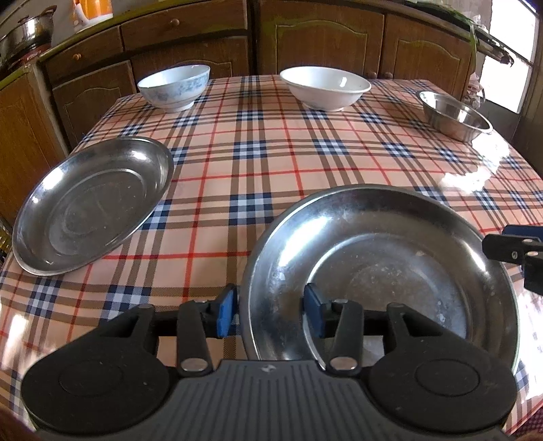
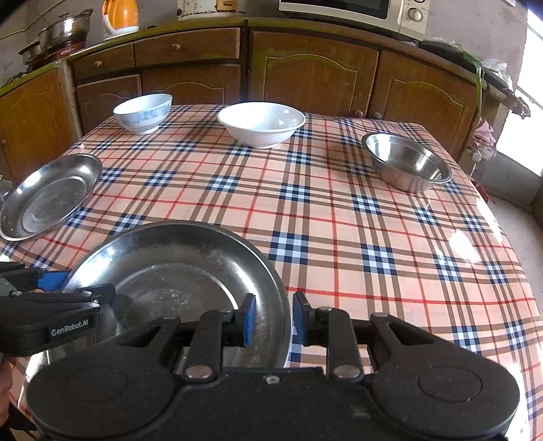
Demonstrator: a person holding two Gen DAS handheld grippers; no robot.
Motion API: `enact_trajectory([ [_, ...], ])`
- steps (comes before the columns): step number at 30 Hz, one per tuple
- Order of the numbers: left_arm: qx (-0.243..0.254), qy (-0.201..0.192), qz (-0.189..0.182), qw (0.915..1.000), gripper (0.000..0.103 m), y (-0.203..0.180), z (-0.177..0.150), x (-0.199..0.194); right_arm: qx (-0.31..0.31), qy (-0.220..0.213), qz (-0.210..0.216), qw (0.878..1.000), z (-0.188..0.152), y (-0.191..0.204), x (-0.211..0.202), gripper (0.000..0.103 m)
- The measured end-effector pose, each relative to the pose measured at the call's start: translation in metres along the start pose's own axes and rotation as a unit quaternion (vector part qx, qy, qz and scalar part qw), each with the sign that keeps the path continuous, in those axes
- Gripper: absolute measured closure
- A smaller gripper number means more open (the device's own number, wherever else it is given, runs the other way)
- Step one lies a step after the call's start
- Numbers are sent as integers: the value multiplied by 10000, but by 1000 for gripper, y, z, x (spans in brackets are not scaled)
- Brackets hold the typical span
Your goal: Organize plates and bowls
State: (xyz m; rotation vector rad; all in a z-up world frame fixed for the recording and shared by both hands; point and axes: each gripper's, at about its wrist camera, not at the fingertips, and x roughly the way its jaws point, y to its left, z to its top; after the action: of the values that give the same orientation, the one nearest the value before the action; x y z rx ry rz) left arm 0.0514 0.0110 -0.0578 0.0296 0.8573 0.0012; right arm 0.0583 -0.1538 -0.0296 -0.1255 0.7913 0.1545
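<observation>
A round steel plate (image 1: 390,264) (image 2: 176,271) lies on the checked tablecloth near the front edge. My left gripper (image 1: 269,312) (image 2: 78,286) straddles its left rim, blue pads apart, one outside and one inside the plate. My right gripper (image 2: 274,320) (image 1: 516,251) straddles the right rim the same way, with a gap at the pads. A second steel plate (image 1: 91,203) (image 2: 47,196) sits at the table's left edge. At the far side stand a blue-patterned bowl (image 1: 173,86) (image 2: 142,112), a plain white bowl (image 1: 324,86) (image 2: 261,123) and a steel bowl (image 1: 454,115) (image 2: 405,161).
The table (image 2: 339,237) is ringed by brown wooden cabinets (image 2: 312,74). On the counter are a steel pot (image 2: 64,29), an orange kettle (image 2: 120,15) and a microwave (image 2: 356,12). A bright doorway lies to the right.
</observation>
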Motion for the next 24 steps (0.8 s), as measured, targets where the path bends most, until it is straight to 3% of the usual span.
enact_trajectory([
  [5, -104, -124, -56, 9999, 40, 3, 3, -9, 14, -36, 12, 10000, 1, 1, -4, 73],
  [24, -328, -363, 133, 9987, 22, 28, 15, -47, 14, -274, 370, 9989, 12, 20, -28, 52],
])
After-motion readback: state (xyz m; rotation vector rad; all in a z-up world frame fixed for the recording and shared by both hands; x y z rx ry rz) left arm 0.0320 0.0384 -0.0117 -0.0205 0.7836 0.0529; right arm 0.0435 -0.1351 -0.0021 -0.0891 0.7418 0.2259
